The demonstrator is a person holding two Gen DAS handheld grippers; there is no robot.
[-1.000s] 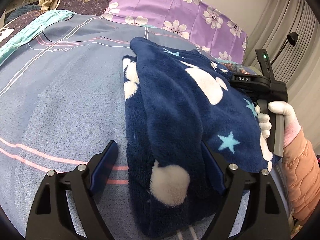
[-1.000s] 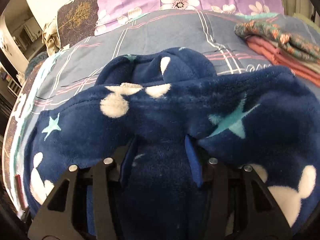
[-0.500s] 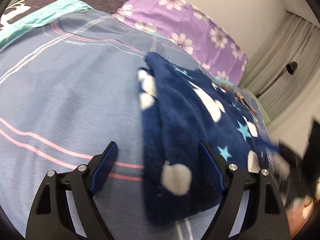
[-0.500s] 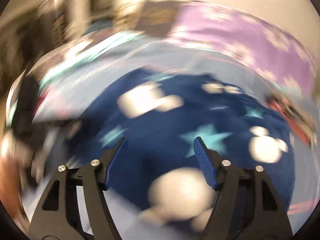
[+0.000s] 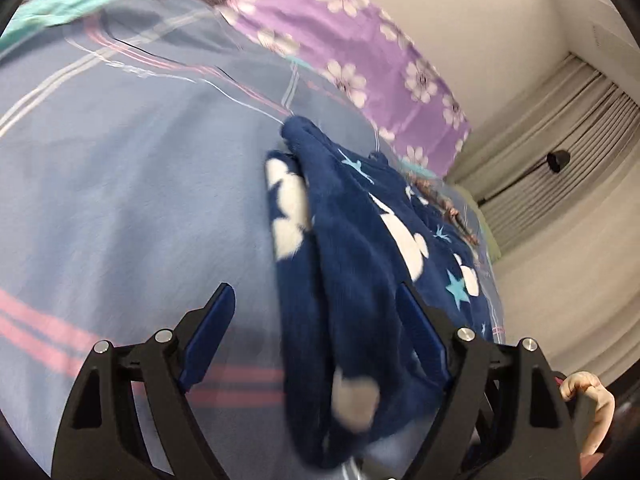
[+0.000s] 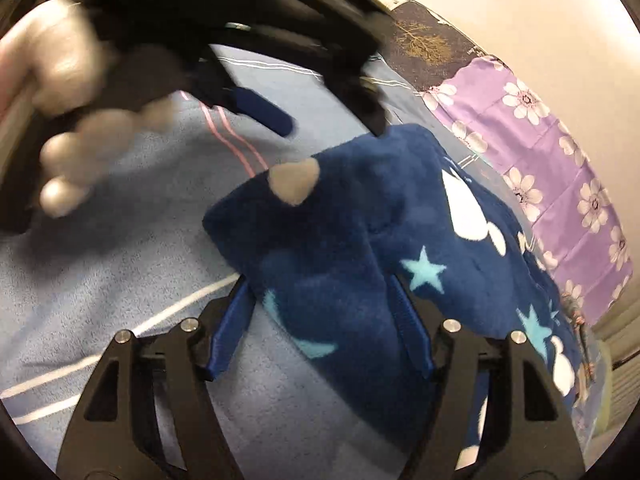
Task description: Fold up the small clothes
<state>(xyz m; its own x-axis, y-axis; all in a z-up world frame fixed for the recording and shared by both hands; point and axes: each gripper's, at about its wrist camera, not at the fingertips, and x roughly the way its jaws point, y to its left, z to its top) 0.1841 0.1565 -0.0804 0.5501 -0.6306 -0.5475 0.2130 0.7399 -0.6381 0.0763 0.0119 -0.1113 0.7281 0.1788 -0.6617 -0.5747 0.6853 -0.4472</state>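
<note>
A navy fleece garment [image 5: 360, 240] with white shapes and pale blue stars lies folded on the blue bedspread [image 5: 120, 200]. My left gripper [image 5: 314, 288] stands open over its near edge; the thick fold lies between the fingers, nearer the right one, and nothing presses on it. In the right wrist view the same garment [image 6: 340, 232] lies flat, and one corner of it sits between the wide-apart fingers of my right gripper [image 6: 318, 280], which does not clamp it. The left gripper's blue pad [image 6: 260, 110] and a blurred gloved hand [image 6: 80, 120] hang above the garment's far corner.
A purple flowered pillow [image 5: 360, 52] lies along the wall behind the garment. A small pile of patterned clothes [image 6: 576, 308] lies at the garment's far side. Pleated curtains [image 5: 560, 140] hang at the right. A gloved hand [image 5: 588, 396] shows at the lower right edge.
The right gripper has let go of the fleece fold, opened, swung away and rolled, now facing the garment's corner. The left gripper shifted a little and tilted; the garment lies as before.
</note>
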